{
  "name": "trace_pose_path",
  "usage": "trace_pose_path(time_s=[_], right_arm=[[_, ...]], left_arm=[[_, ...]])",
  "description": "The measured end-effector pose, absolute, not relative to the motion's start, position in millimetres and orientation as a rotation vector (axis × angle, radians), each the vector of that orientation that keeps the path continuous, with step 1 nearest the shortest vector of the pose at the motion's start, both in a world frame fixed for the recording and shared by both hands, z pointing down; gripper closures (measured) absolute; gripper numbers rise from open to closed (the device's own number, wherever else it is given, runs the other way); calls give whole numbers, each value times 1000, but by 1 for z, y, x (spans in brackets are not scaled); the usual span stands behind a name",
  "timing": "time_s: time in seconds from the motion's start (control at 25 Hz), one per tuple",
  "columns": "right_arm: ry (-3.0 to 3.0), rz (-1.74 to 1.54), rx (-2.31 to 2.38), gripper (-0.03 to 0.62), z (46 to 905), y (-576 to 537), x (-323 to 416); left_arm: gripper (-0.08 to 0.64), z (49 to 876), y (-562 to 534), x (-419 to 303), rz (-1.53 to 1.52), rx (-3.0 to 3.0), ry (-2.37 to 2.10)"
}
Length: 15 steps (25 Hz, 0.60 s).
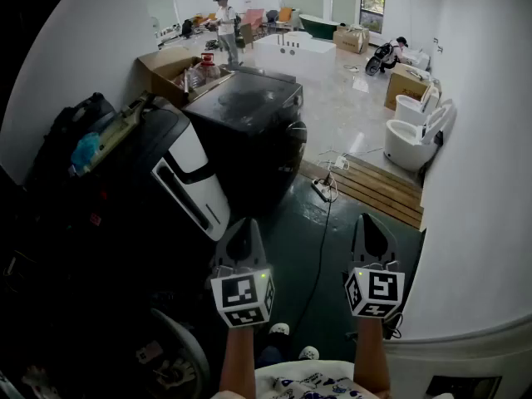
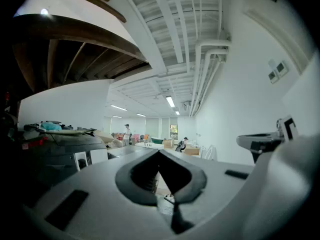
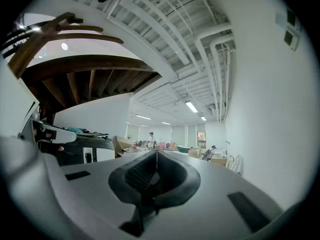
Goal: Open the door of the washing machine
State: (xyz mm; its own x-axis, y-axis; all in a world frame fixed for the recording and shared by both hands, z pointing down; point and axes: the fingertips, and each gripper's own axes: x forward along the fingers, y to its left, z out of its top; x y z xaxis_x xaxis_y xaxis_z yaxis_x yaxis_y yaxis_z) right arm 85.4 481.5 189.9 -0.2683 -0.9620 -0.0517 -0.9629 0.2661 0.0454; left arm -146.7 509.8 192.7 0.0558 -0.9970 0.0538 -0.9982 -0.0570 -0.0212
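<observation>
Well short of the washing machine, left gripper and right gripper were both closed, empty, side by side.

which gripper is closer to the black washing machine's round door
Left. The left gripper is held well short of the round door; the right gripper is further right, by the white wall.
</observation>
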Motion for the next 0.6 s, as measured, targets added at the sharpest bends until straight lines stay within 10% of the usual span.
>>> trace_pose_path(time_s=[0.6], right_arm=[[2473,102,-1890,573,189,479,97]], left_arm=[[558,192,507,-138,84,2267,-2150]])
